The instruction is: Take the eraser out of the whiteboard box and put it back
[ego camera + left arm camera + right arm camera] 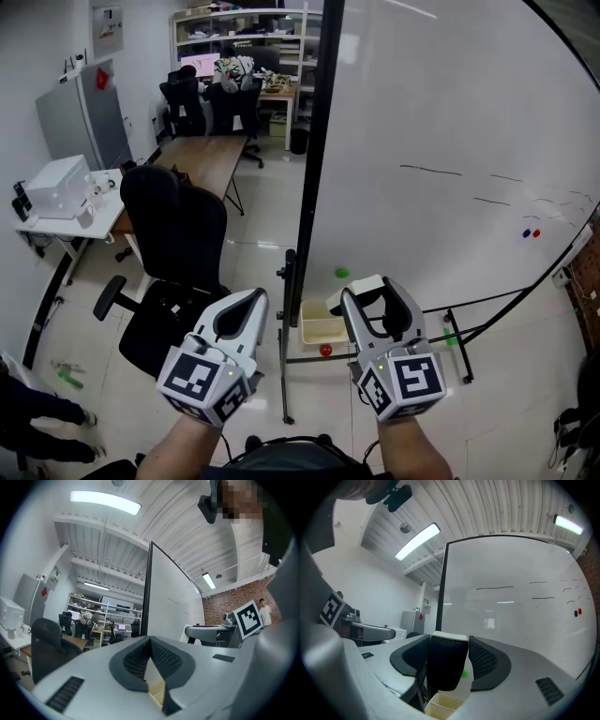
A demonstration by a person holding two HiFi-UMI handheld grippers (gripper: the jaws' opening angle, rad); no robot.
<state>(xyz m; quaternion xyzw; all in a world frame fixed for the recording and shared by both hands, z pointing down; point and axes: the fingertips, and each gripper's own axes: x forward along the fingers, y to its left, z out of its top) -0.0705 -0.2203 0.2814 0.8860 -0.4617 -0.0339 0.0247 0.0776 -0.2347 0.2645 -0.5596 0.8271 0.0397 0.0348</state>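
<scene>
My right gripper (371, 292) is shut on the eraser (360, 287), a black felt block with a white back. In the right gripper view the eraser (446, 663) stands upright between the two jaws, in front of the whiteboard (511, 620). Below it the cream whiteboard box (320, 331) hangs at the foot of the whiteboard (441, 141); its rim (439, 708) also shows under the jaws. My left gripper (255, 300) is beside it, to the left of the board's black frame, its jaws shut together on nothing (150, 642).
A black office chair (174, 246) stands just left of my left gripper, with a wooden desk (204, 159) behind it. A green magnet (342, 273) and a red magnet (325, 350) sit near the box. The whiteboard stand's black legs (285, 375) reach across the floor.
</scene>
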